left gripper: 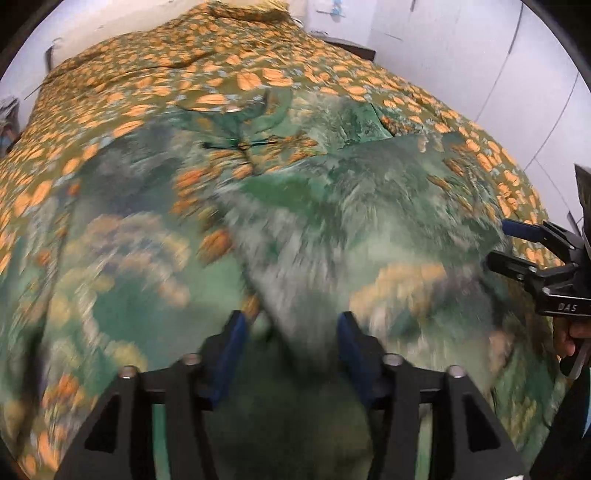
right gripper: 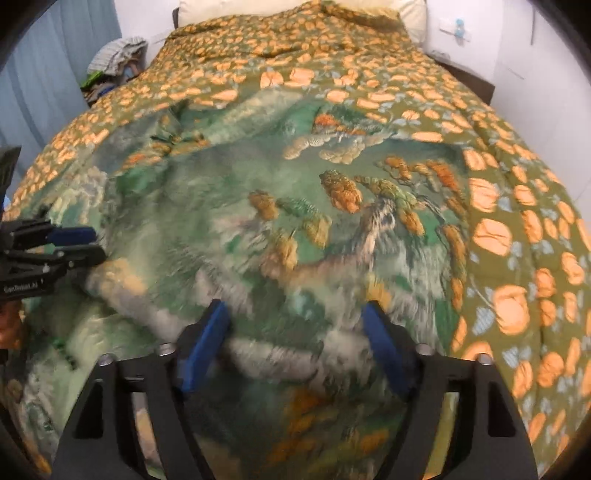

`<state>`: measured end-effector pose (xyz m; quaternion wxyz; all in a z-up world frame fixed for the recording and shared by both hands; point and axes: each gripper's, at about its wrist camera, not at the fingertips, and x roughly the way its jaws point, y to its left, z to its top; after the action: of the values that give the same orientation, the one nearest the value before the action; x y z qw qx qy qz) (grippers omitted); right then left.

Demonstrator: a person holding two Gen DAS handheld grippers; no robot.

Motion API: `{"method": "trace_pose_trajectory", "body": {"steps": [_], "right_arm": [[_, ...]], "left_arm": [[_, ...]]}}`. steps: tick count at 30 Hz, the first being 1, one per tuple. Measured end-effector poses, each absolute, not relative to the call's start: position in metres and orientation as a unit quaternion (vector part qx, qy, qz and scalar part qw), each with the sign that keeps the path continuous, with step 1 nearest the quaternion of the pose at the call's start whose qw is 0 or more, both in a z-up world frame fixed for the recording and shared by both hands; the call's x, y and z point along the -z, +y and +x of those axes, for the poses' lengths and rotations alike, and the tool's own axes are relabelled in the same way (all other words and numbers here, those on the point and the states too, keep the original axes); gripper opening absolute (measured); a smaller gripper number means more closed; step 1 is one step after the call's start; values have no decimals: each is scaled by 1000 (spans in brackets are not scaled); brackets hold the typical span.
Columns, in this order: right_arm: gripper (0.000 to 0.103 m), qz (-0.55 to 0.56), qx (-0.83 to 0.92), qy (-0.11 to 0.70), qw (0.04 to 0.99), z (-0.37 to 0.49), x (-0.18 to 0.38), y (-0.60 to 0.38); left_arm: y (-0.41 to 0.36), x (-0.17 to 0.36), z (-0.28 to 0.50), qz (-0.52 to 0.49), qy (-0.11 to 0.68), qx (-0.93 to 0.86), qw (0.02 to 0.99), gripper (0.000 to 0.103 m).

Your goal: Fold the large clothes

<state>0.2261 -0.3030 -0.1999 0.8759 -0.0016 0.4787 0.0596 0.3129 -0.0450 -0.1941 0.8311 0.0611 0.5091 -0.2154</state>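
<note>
A large green garment (right gripper: pixel 258 177) printed with trees and clouds lies spread over the bed, much of it blurred. In the left wrist view my left gripper (left gripper: pixel 291 326) hangs just above it, jaws apart. A ridge of the cloth (left gripper: pixel 280 295) runs up between the blue pads (left gripper: pixel 232 339), which do not press on it. My right gripper (right gripper: pixel 295 314) stands wide open over the garment with only flat cloth below it. Each gripper also shows in the other's view: the right gripper (left gripper: pixel 498 243) at the right edge and the left gripper (right gripper: pixel 98 244) at the left edge.
The garment rests on an olive bedspread (right gripper: pixel 498 229) with orange flowers. Pillows (right gripper: pixel 207 11) lie at the head of the bed. A pile of clothes (right gripper: pixel 114 55) sits by a blue curtain (right gripper: pixel 44 74) on the left, and white walls stand behind.
</note>
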Motion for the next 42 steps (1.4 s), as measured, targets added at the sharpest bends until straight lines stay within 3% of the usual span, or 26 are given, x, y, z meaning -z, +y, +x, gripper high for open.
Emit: {"method": "trace_pose_trajectory", "body": {"steps": [2, 4, 13, 25, 32, 37, 38, 39, 40, 42], "right_arm": [[96, -4, -51, 466, 883, 206, 187, -299], [96, -2, -49, 447, 893, 180, 174, -293], [97, 44, -68, 395, 915, 71, 145, -246], [97, -25, -123, 382, 915, 26, 129, -177], [97, -46, -145, 377, 913, 17, 124, -152], [97, -59, -156, 386, 907, 11, 131, -137], [97, -63, -157, 386, 907, 10, 132, -135], [97, -68, -158, 385, 907, 10, 132, -132], [97, -73, -159, 384, 907, 9, 133, -130], [97, -78, -161, 382, 907, 9, 133, -128]], "left_arm": [[-19, 183, 289, 54, 498, 194, 843, 61], [8, 175, 270, 47, 490, 169, 854, 65], [194, 156, 204, -7, 479, -57, 876, 65], [398, 165, 182, -185, 469, -252, 826, 65], [487, 197, 193, -282, 476, -304, 775, 65], [498, 217, 190, -323, 477, -275, 770, 65], [496, 213, 188, -321, 470, -270, 777, 60], [494, 211, 186, -317, 466, -265, 783, 25], [494, 210, 188, -304, 470, -268, 784, 16], [488, 197, 185, -283, 463, -263, 798, 10]]}}
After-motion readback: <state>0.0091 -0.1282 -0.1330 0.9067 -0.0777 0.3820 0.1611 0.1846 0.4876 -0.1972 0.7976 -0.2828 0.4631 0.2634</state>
